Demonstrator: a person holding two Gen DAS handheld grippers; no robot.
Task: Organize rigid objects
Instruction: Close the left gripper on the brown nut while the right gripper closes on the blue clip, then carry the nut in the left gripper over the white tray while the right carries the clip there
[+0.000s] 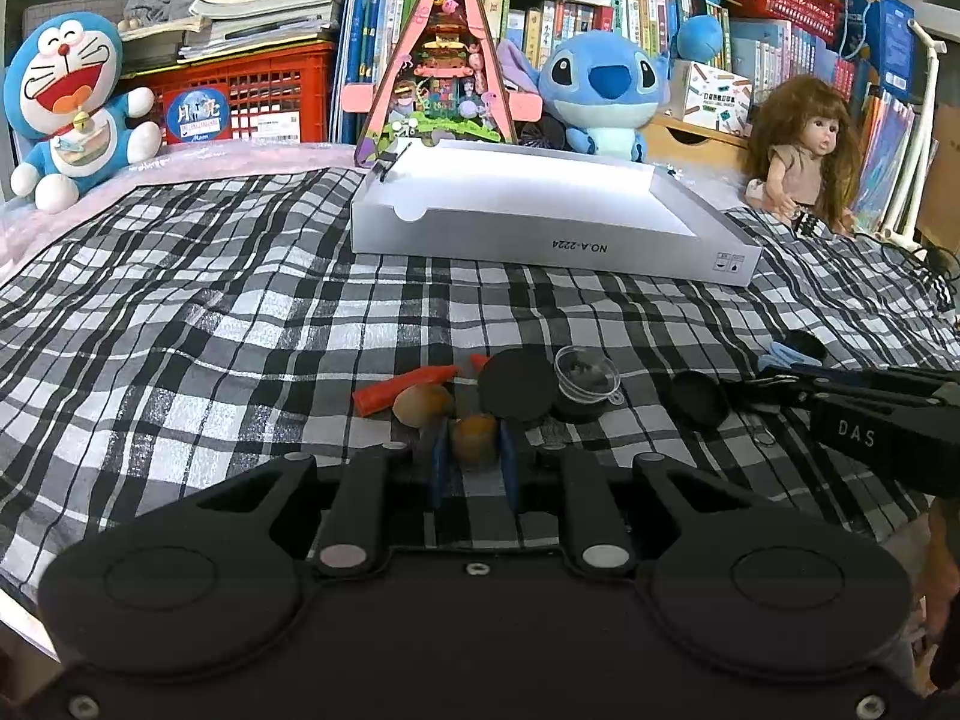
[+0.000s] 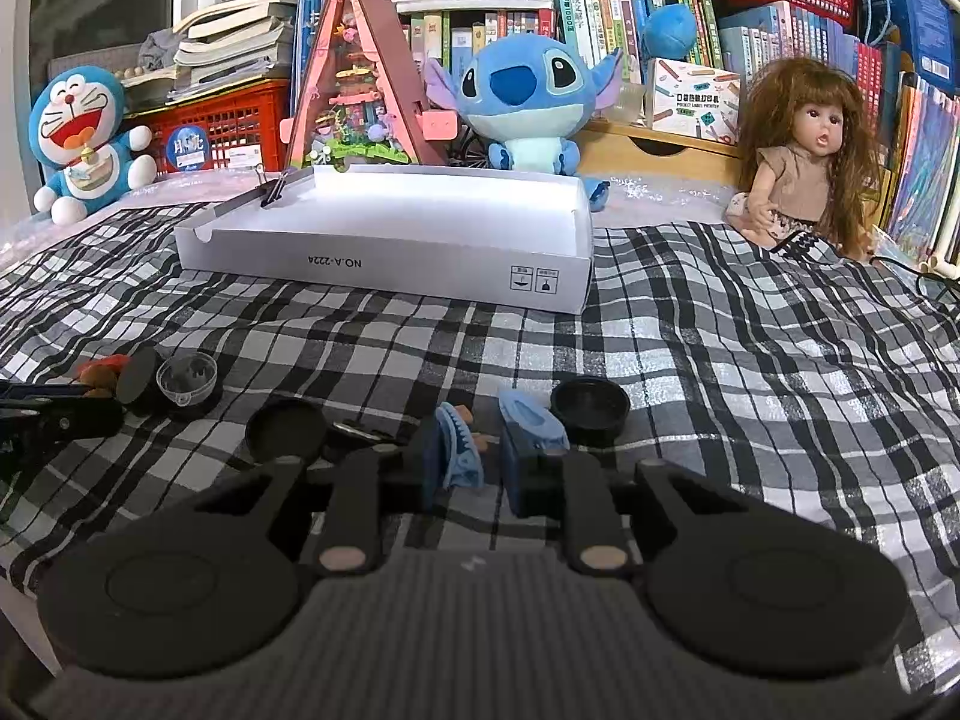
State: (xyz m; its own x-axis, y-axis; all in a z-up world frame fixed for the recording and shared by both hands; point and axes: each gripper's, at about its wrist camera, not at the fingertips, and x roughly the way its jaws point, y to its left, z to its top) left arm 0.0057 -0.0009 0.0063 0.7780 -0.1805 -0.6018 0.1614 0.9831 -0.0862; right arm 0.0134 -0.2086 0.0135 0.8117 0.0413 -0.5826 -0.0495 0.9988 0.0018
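A small rounded orange-brown stone [image 1: 474,441] sits pinched in the left gripper [image 1: 473,468], low over the checked cloth [image 1: 240,312]. The right gripper [image 2: 474,456], barely parted, straddles a blue toothed hair claw [image 2: 459,450]. Far behind lies a shallow white cardboard tray [image 1: 540,240].

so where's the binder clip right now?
The binder clip is clamped on the far-left rim of the white box, just in front of the pink A-frame model, seen in both wrist views.

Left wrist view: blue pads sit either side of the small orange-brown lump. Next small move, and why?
Probably lift the left gripper a little: it looks shut on the small orange-brown lump, and the open white cardboard box waits farther back.
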